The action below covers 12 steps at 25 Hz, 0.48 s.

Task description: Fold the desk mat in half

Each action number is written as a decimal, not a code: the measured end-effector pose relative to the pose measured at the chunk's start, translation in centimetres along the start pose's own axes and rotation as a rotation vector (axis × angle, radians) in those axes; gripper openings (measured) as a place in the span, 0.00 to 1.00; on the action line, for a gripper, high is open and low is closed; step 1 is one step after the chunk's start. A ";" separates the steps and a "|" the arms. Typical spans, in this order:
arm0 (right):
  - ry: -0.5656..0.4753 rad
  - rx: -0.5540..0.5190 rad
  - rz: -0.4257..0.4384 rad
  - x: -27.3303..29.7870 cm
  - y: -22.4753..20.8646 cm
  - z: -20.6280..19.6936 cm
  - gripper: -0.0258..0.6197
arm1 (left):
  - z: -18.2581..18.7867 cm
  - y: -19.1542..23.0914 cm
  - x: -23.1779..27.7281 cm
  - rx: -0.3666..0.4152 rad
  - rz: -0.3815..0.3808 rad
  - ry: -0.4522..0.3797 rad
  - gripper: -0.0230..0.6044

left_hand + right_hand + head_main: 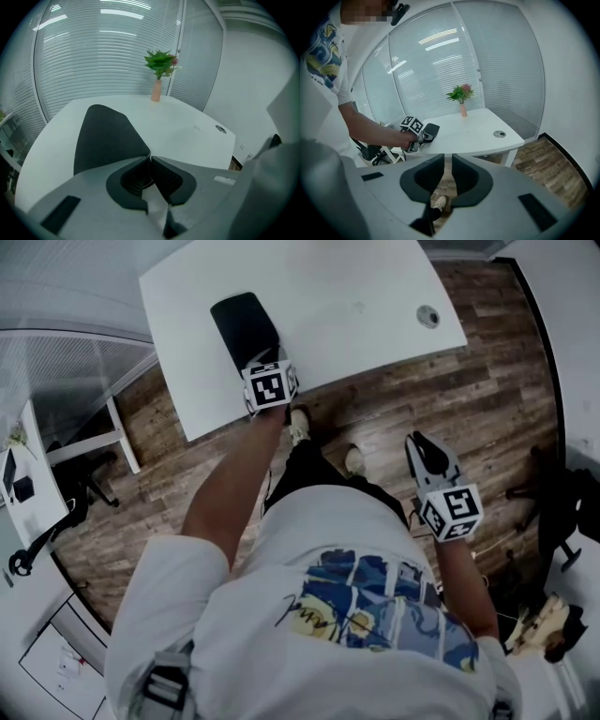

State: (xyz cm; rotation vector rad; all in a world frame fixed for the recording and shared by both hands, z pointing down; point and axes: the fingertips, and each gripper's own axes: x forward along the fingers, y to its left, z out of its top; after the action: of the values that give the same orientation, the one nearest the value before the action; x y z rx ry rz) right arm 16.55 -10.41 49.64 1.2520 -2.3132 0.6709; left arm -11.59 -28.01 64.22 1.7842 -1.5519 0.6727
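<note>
The black desk mat (pixel 242 326) lies on the white desk (pixel 356 292) near its left front edge. My left gripper (pixel 260 364) reaches over the desk's front edge, shut on the mat's near edge. In the left gripper view the mat (pixel 104 136) spreads away to the left of the pinched jaws (pixel 150 158). My right gripper (pixel 419 440) hangs away from the desk, over the wooden floor; its jaws (pixel 451 161) stand a narrow gap apart with nothing between them. From the right gripper view the mat (pixel 433 128) and the left gripper (pixel 424 136) show far off.
A small vase with a green plant (pixel 157 84) stands at the desk's far edge. A round cable grommet (pixel 428 316) sits at the desk's right. An office chair (pixel 82 486) and a second table's frame stand to the left. My shoes (pixel 300 424) are just below the desk's edge.
</note>
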 end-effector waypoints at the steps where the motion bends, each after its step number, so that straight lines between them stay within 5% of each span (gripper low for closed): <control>1: -0.001 0.002 -0.003 0.0 -0.1 0.0 0.12 | 0.1 -0.1 0.1 -0.001 -0.005 -0.001 0.08; 12: -0.003 0.004 0.002 0.2 -0.4 0.1 0.12 | 0.1 -1.0 0.5 -0.008 -0.041 0.010 0.10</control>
State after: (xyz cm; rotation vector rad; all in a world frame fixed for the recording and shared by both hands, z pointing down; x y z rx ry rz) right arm 16.78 -10.82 49.78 1.2531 -2.3176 0.6747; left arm -10.53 -28.38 64.41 1.7989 -1.5056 0.6544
